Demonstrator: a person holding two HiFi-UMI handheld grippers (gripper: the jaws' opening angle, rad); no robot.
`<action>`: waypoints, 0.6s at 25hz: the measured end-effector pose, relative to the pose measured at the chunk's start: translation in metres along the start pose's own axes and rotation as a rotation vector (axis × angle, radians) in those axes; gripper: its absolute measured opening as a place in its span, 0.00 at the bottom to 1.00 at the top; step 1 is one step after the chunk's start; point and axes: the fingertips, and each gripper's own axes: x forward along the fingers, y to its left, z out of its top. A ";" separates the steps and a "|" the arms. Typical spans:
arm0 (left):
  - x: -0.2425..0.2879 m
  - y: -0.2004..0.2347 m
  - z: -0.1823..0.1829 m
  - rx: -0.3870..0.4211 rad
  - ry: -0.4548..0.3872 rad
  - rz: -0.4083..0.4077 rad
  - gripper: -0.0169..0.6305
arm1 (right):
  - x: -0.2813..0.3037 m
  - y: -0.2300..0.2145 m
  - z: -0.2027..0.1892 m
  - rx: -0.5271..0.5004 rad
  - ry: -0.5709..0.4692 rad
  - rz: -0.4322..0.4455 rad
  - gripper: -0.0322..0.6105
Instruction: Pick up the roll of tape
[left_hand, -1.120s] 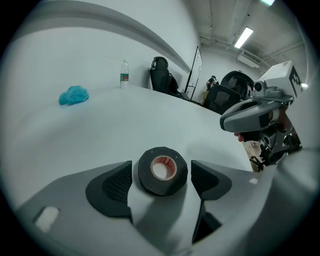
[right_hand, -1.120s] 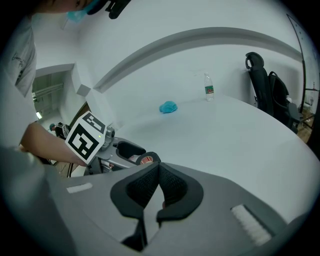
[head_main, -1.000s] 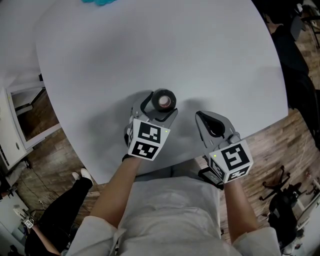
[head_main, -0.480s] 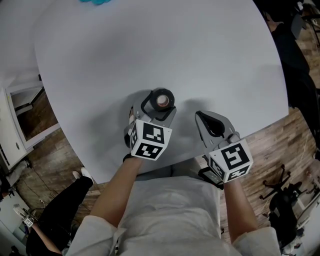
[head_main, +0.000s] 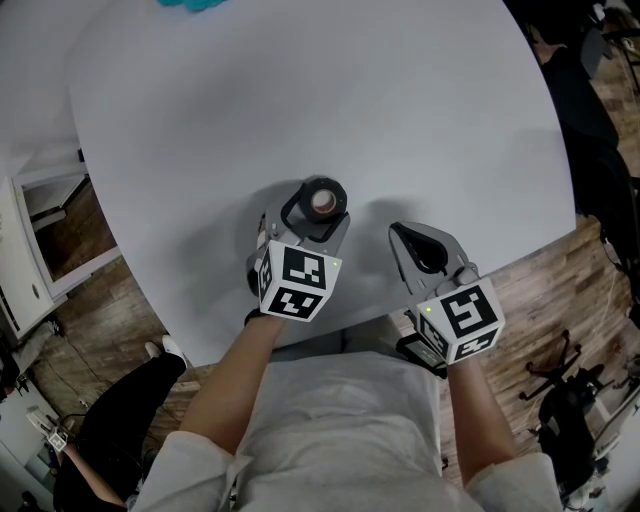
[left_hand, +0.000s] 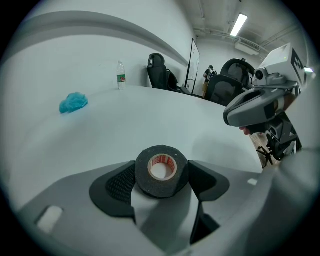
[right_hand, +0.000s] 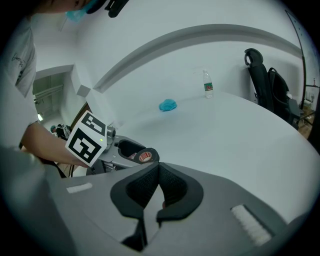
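- Right now the roll of tape (left_hand: 161, 170) lies flat on the white surface (head_main: 400, 100), near its front edge, core hole facing up, between the fingers (left_hand: 116, 184) of the left gripper (head_main: 322, 208).
- Those fingers have just been closing, and in the left gripper view the pads look to be touching the roll's black outer wall on both sides. The roll rests on the surface, not yet raised.
- Judging by its look, the roll is light and stiff. Its card core should keep it from crushing, and the cloth-like black wrap should give the pads good friction.
- The best hold is probably the one in hand: across the full width, pads square on the outer wall, so the roll cannot pivot or squirt out.
- Red print runs round the inside of the core, but it is too small to read.
- The right gripper (head_main: 415, 240) sits just beside the left one over the surface edge, its fingers pressed together on nothing.
- Well apart, toward the far side, lie a crumpled blue thing (left_hand: 73, 102) and a small clear bottle (left_hand: 120, 76) whose label cannot be read.
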 end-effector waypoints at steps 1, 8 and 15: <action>-0.001 0.000 0.000 -0.001 -0.001 0.000 0.57 | 0.000 0.001 0.000 -0.001 -0.001 0.001 0.06; -0.007 -0.001 0.001 -0.015 -0.008 0.004 0.56 | -0.006 0.003 0.002 -0.010 -0.007 0.006 0.06; -0.015 -0.008 0.004 -0.021 -0.020 -0.004 0.56 | -0.014 0.006 0.002 -0.024 -0.014 0.007 0.06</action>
